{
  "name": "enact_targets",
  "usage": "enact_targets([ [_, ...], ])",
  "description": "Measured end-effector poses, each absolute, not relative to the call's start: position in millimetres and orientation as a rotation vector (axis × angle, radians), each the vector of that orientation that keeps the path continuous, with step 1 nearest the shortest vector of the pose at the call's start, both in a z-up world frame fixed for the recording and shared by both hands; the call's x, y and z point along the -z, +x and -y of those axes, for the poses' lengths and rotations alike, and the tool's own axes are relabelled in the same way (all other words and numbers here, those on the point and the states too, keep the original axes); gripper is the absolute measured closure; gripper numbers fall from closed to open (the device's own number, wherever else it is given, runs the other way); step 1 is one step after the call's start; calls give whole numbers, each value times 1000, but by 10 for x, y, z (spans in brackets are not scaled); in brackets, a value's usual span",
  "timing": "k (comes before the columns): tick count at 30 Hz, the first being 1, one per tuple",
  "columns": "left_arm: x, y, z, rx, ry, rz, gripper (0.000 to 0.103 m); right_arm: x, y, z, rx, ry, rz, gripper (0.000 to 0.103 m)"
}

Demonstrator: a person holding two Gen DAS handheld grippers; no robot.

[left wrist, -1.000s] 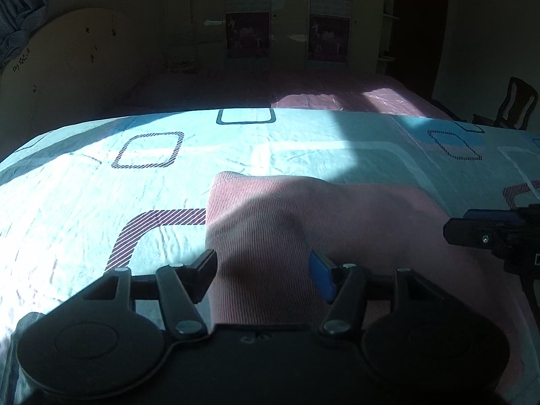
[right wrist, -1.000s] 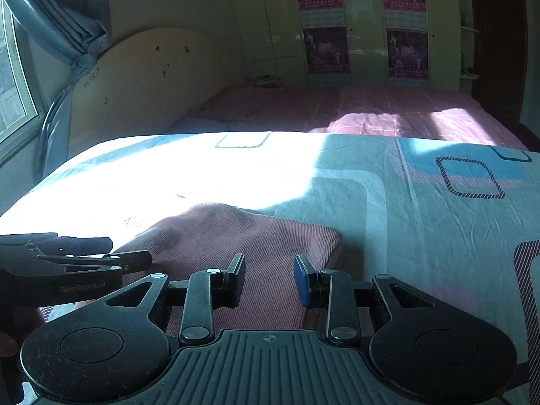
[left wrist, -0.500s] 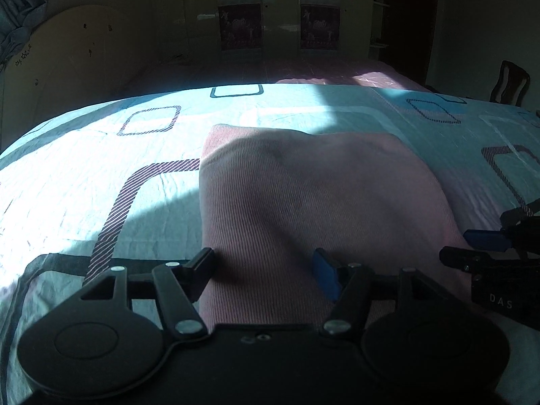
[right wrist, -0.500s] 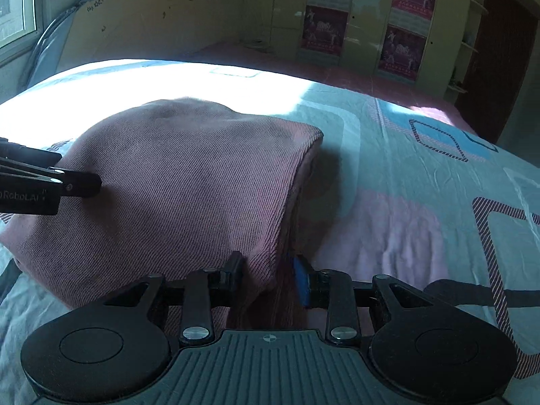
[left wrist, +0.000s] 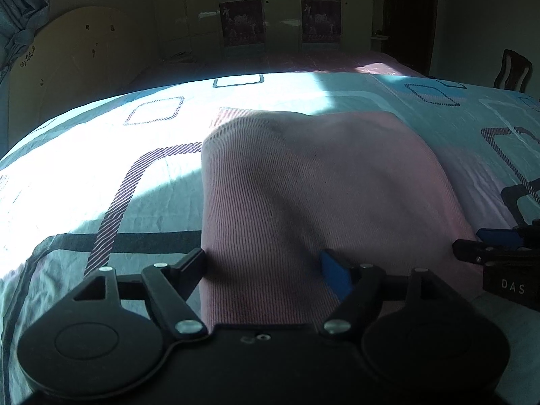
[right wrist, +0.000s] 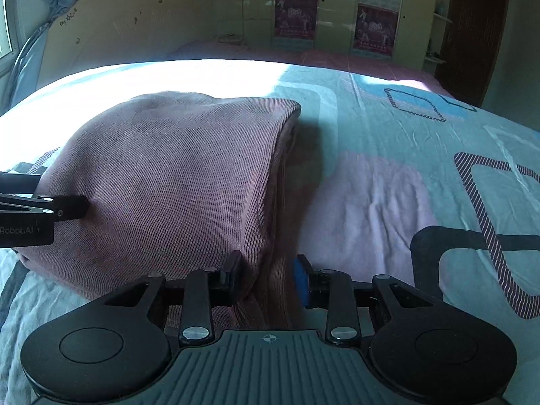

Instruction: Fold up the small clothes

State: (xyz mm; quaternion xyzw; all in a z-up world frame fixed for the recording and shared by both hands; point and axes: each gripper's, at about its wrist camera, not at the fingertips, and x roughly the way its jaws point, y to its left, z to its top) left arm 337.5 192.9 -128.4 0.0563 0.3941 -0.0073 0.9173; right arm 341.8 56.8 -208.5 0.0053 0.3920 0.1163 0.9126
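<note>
A folded pink ribbed garment [left wrist: 303,185] [right wrist: 175,168] lies on the teal patterned bed sheet [left wrist: 84,185] [right wrist: 371,185]. My left gripper [left wrist: 261,266] hovers low over its near left part. Its jaws are opening, with the cloth's left edge lying loose between them and the pads not pressing on it. My right gripper [right wrist: 268,275] is at the garment's near right corner, its jaws narrowly apart with the folded edge between them and no visible pinch. Each gripper shows in the other's view: the right gripper [left wrist: 489,246], the left gripper [right wrist: 60,194].
Behind the bed, a beige headboard [right wrist: 118,27] leans at the left by a blue curtain [left wrist: 20,17]. A wardrobe with posters [right wrist: 337,10] stands beyond a second, pink-covered bed [right wrist: 303,57]. A dark chair [left wrist: 513,71] stands far right. Bare sheet spreads to the left and right of the garment.
Both grippers have come down and back to the garment's near edge. The left jaws have spread wider. The garment's right fold now sits between the right jaws.
</note>
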Motion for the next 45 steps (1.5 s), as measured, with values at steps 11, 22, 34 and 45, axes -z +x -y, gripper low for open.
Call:
enact_targets([
  [11,1226,3344,-1933,-1,109,-878,0,2105,3406,-584,-202,53,-816,72],
  [22,1134,3321,-2061,-67,8,-1033,1,2092,3326,-662,-175,32,-828,71],
  [34,467,2690,-2024,-39,110,-856,6,1597,2686,-295,-178,113,-794,46],
  [45,-93,1854,-1927,-73,144,-789,6,718,1682,53,-293,202,-715,0],
])
